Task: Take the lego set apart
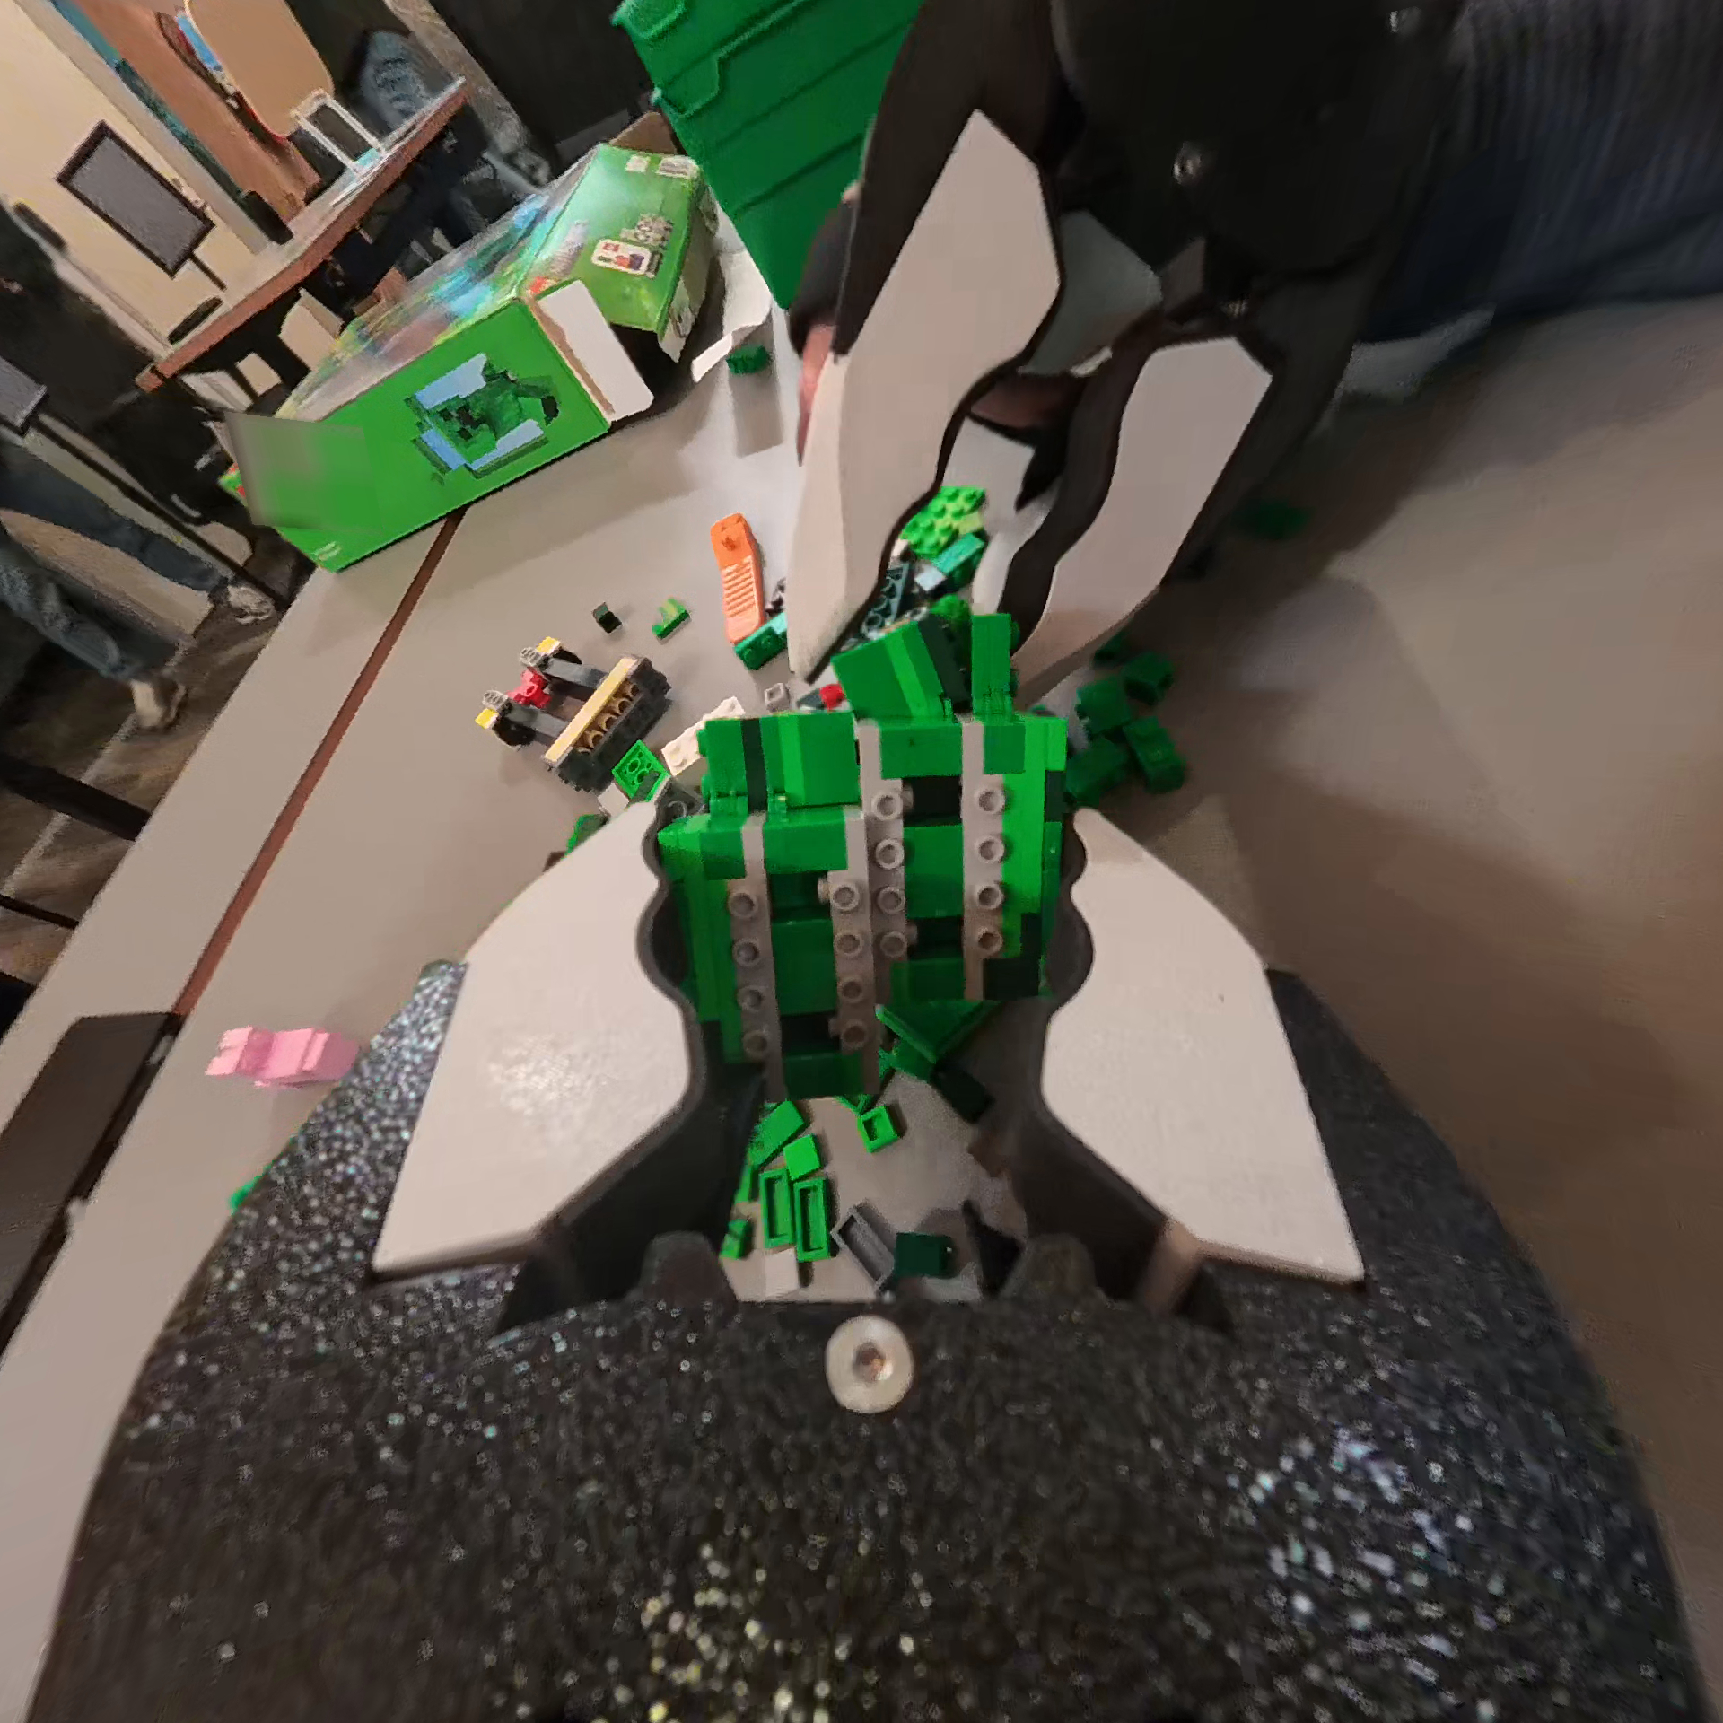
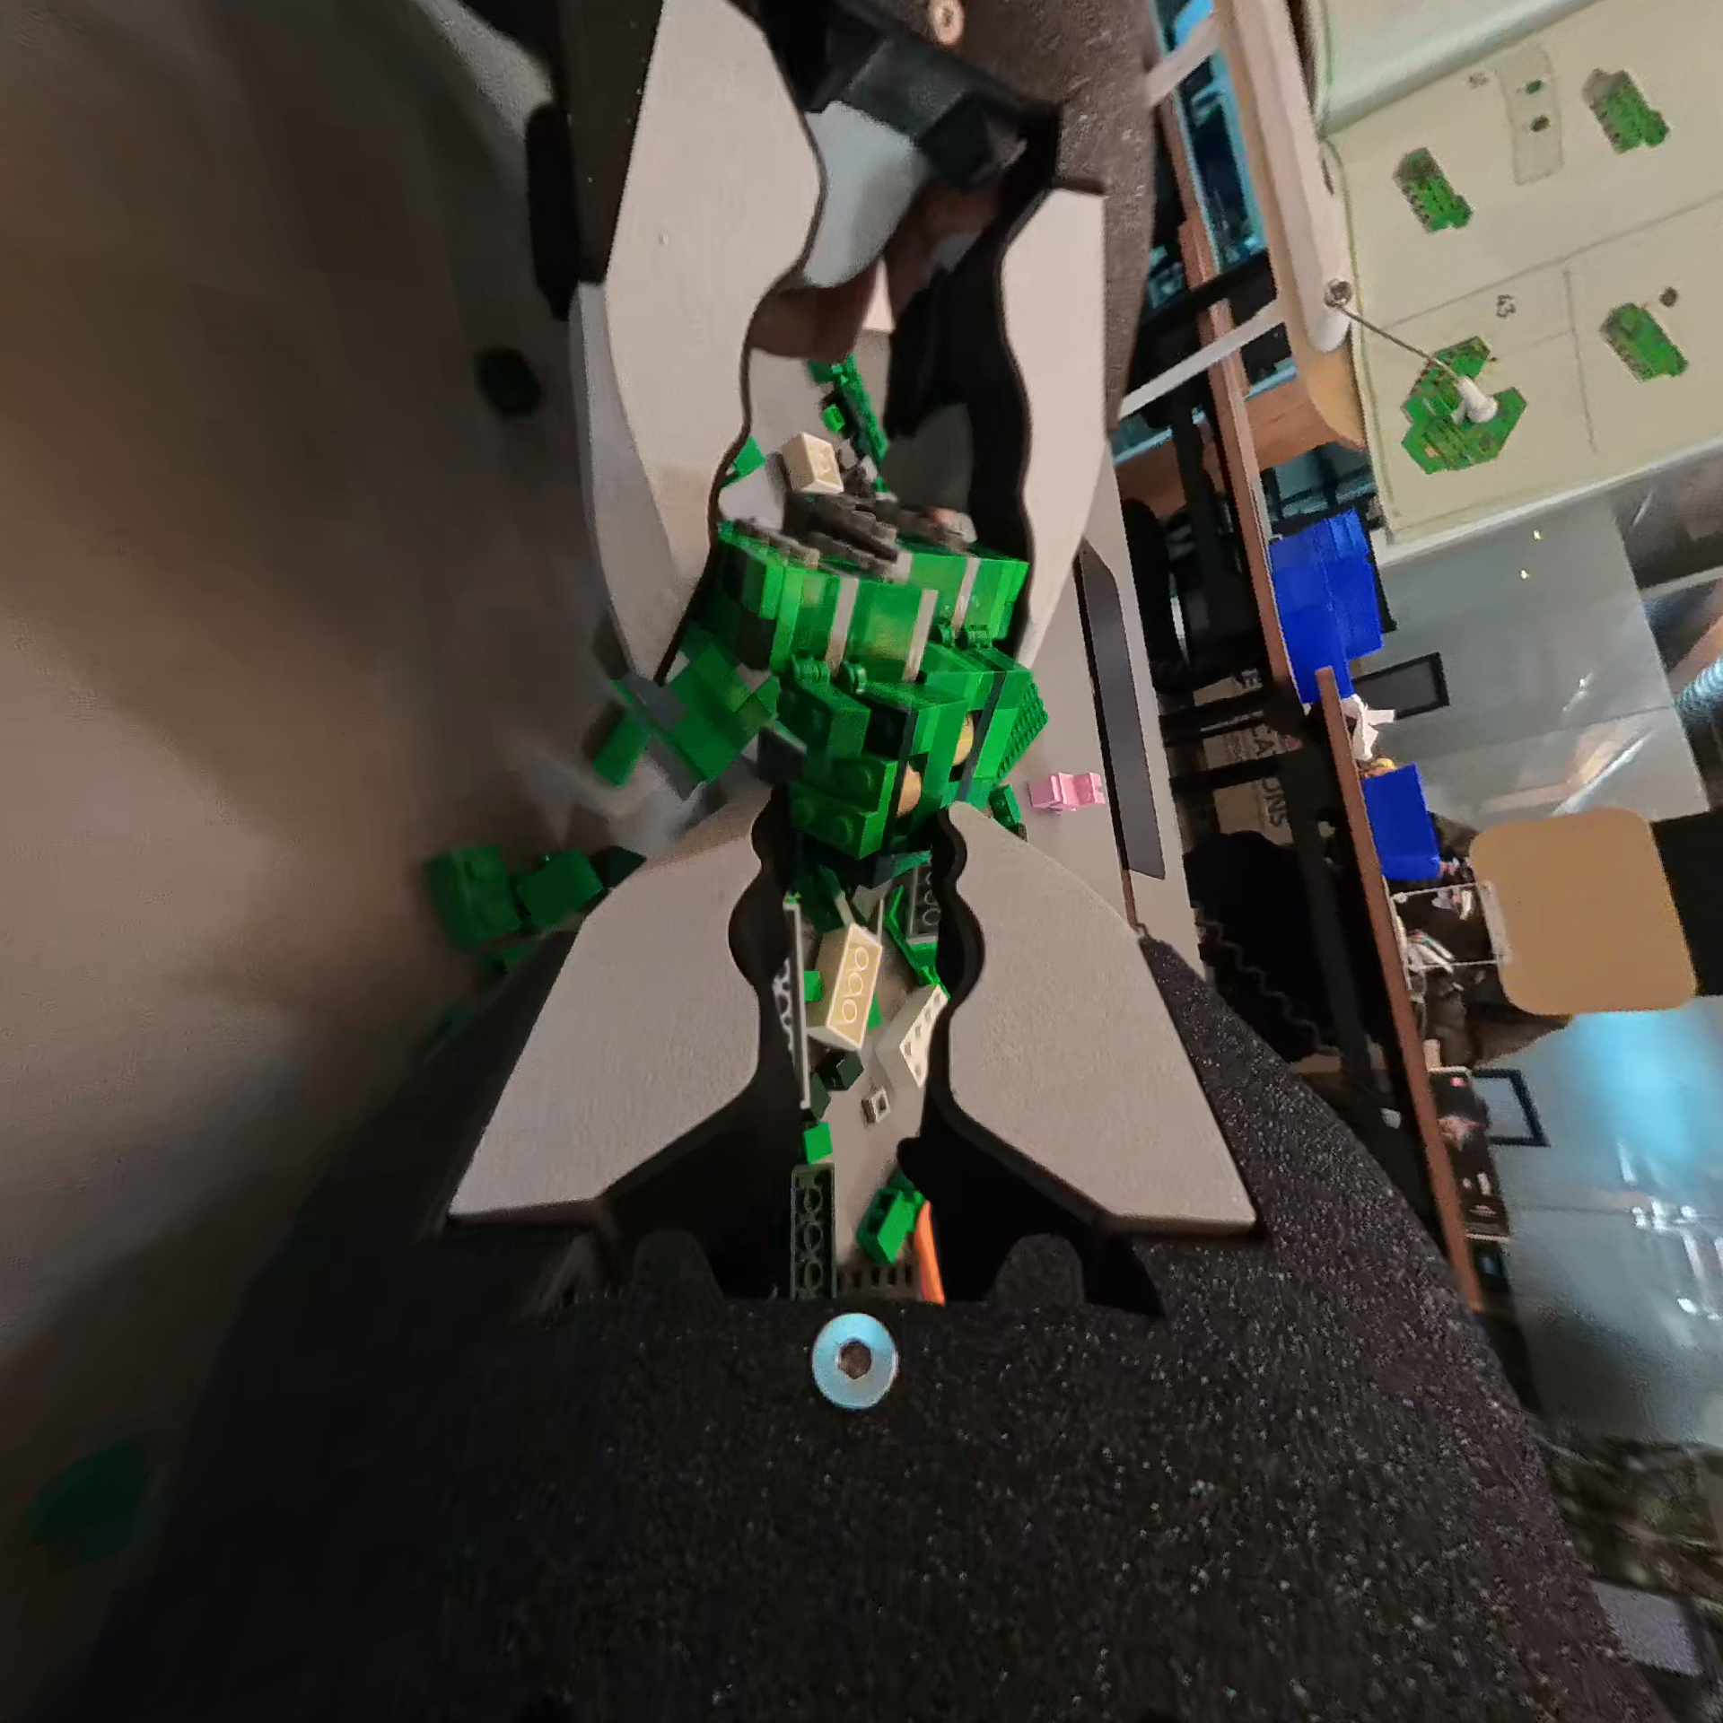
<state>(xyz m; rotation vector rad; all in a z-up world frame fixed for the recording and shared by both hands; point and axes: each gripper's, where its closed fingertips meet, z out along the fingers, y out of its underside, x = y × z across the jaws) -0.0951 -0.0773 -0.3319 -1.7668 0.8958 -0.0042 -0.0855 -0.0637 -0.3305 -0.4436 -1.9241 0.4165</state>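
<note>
The green lego set [image 1: 867,886] is a block of green bricks with grey studded strips, held above the table [image 1: 1445,792]. My left gripper [image 1: 862,839] is shut on its main block from both sides. My right gripper [image 1: 923,667] comes in from the far side, with its fingers closed around the hinged green part [image 1: 918,671] at the block's far end. In the right wrist view, my right gripper [image 2: 856,820] clamps the near green bricks [image 2: 839,802]. Beyond it, the left gripper [image 2: 858,615] holds the striped block [image 2: 867,597].
Loose green bricks [image 1: 1128,737] and small tiles [image 1: 802,1203] lie around and under the set. An orange brick separator [image 1: 741,578], a small black and yellow assembly [image 1: 578,709], a pink piece [image 1: 280,1054] and a green box [image 1: 447,420] lie to the left. A green bin [image 1: 774,121] stands at the back. The grippers are tip to tip, or close to it.
</note>
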